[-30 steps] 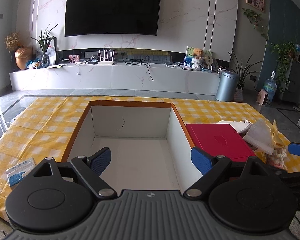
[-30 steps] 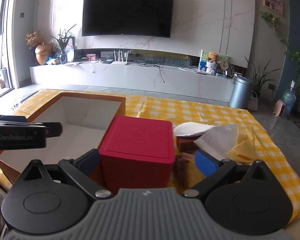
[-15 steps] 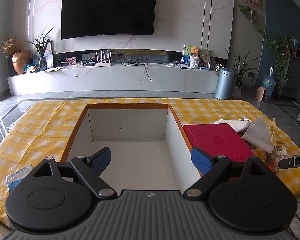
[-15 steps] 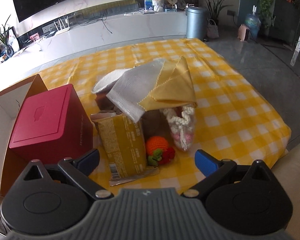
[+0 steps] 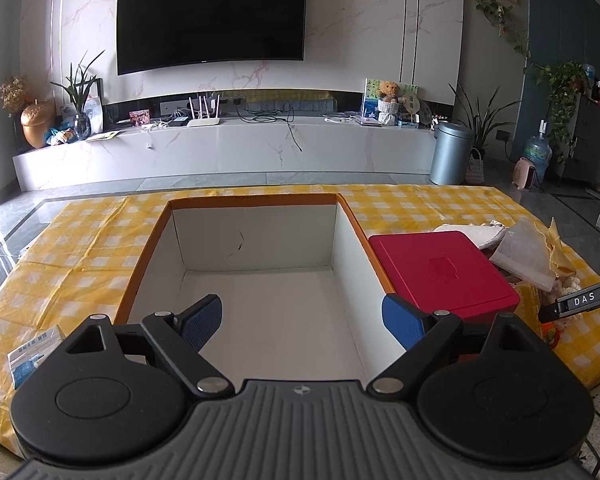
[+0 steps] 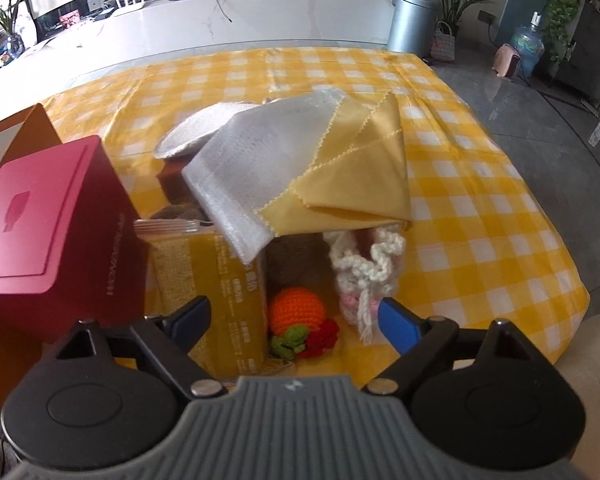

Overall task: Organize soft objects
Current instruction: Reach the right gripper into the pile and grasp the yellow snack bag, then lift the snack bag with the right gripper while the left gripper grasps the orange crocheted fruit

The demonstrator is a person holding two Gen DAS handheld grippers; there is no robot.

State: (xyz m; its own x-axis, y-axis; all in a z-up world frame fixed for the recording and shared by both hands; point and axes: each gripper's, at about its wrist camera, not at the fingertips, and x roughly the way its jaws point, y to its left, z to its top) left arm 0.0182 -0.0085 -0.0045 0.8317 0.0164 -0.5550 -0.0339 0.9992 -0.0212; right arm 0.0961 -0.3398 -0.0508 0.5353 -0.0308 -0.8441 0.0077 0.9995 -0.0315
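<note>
A pile of soft things lies on the yellow checked tablecloth [image 6: 480,208]: a folded grey and yellow cloth [image 6: 308,172], a white and pink crochet piece [image 6: 364,268], an orange crochet fruit [image 6: 296,312] with green and red bits, and a yellow packet [image 6: 220,288]. My right gripper [image 6: 294,324] is open and empty, just above the orange fruit. My left gripper [image 5: 300,318] is open and empty over the empty white-lined cardboard box [image 5: 256,240]. The cloth pile [image 5: 528,252] also shows at the right of the left wrist view.
A red box [image 6: 48,232] stands between the cardboard box and the pile; it also shows in the left wrist view [image 5: 440,268]. A small blue and white packet [image 5: 32,352] lies left of the cardboard box. The table edge is close on the right.
My right gripper has swung right from the red box and dropped closer to the soft pile. My left gripper has stayed over the box, shifting only slightly.
</note>
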